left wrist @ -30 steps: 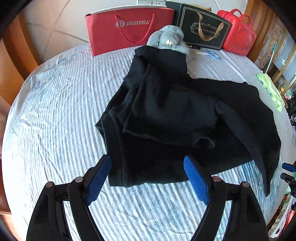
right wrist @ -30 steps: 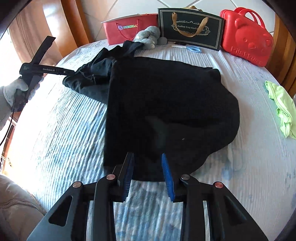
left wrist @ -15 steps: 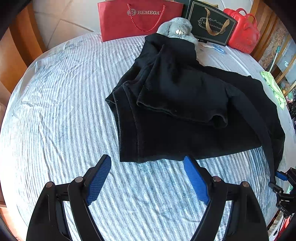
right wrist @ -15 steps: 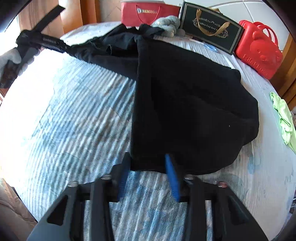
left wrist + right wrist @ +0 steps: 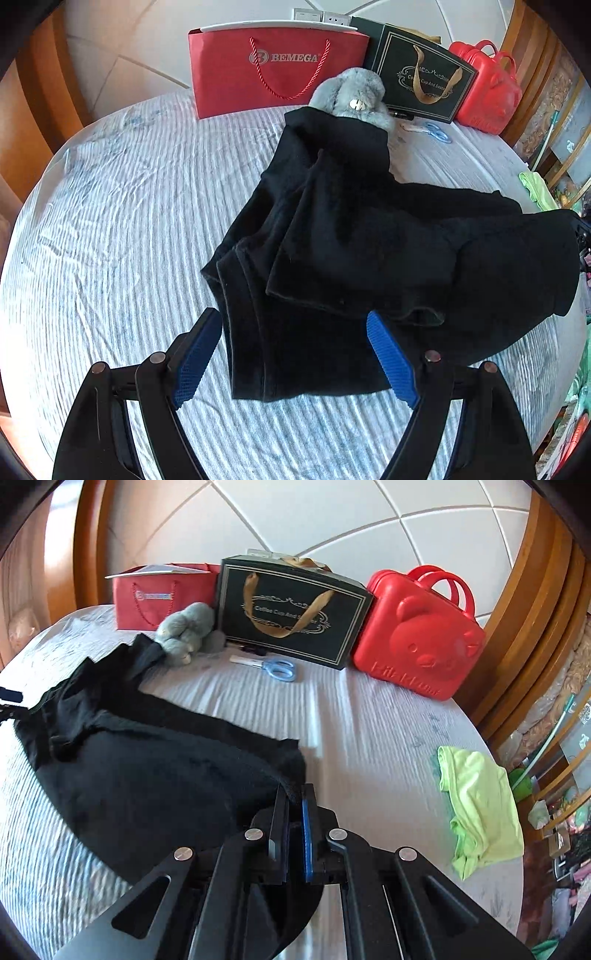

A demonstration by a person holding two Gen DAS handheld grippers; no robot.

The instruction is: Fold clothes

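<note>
Black sweater (image 5: 332,258) lies on the striped bed (image 5: 110,221); its hem sits between the wide-open, empty left claw (image 5: 295,354). Right claw (image 5: 294,797) is clamped shut on its edge.

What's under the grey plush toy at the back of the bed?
The grey plush toy lies on the top end of the black garment, overlapping its edge. What it rests on beneath that is hidden by the toy itself.

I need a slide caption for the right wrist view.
Right gripper shut on black garment edge, lifting it above the striped bed.
</note>
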